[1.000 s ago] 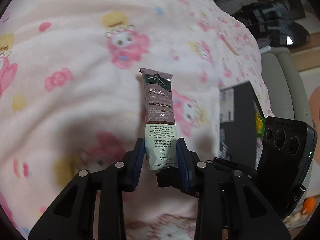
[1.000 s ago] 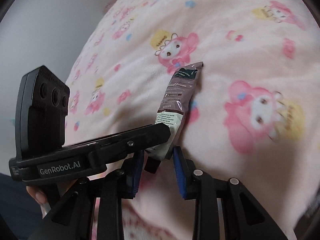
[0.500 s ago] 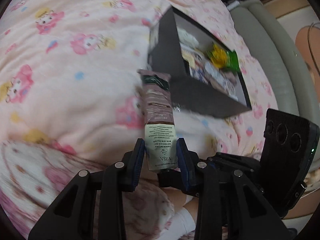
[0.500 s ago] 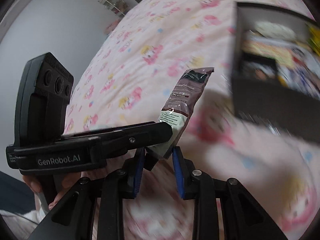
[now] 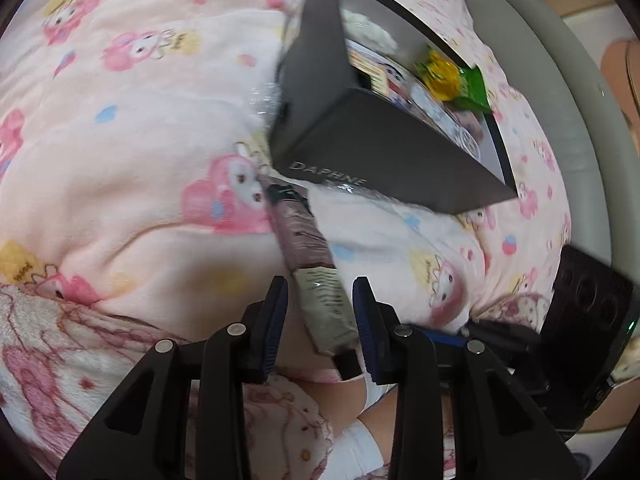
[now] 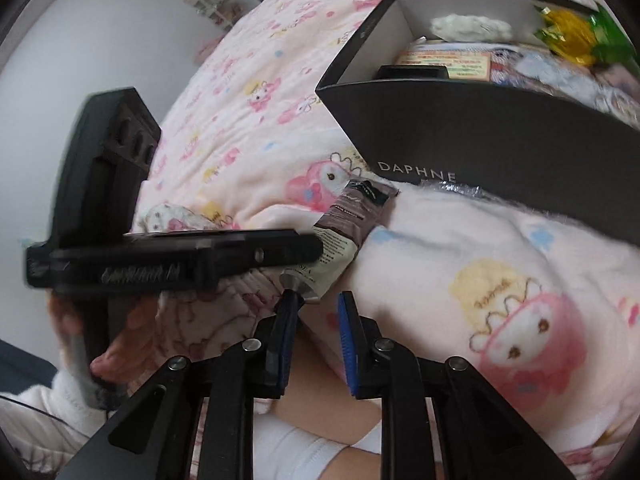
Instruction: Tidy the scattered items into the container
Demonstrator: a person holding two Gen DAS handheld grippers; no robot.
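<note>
Your left gripper [image 5: 320, 316] has its fingers spread; the hand cream tube [image 5: 308, 256] sits between them but only leans near the right pad, and I cannot tell whether anything grips it. Your right gripper [image 6: 316, 312] is also spread and pinches nothing; the tube's nozzle end [image 6: 294, 282] lies just past its left fingertip. The tube rests on the pink cartoon-print blanket [image 5: 132, 152], its crimped end just short of the near wall of the dark DAPHNE box [image 5: 384, 152]. It is outside the box, which already holds a green-and-yellow snack packet [image 5: 452, 76] and a white fluffy item [image 5: 368, 30].

From here, the risks are these. The blanket is soft and humped, so the tube could slide down into the fold toward your lap if nudged. Closing on the tapered nozzle end may squeeze it out of the pads. Lifting low could catch the crimped end on the box wall and tip or shove the box.
</note>
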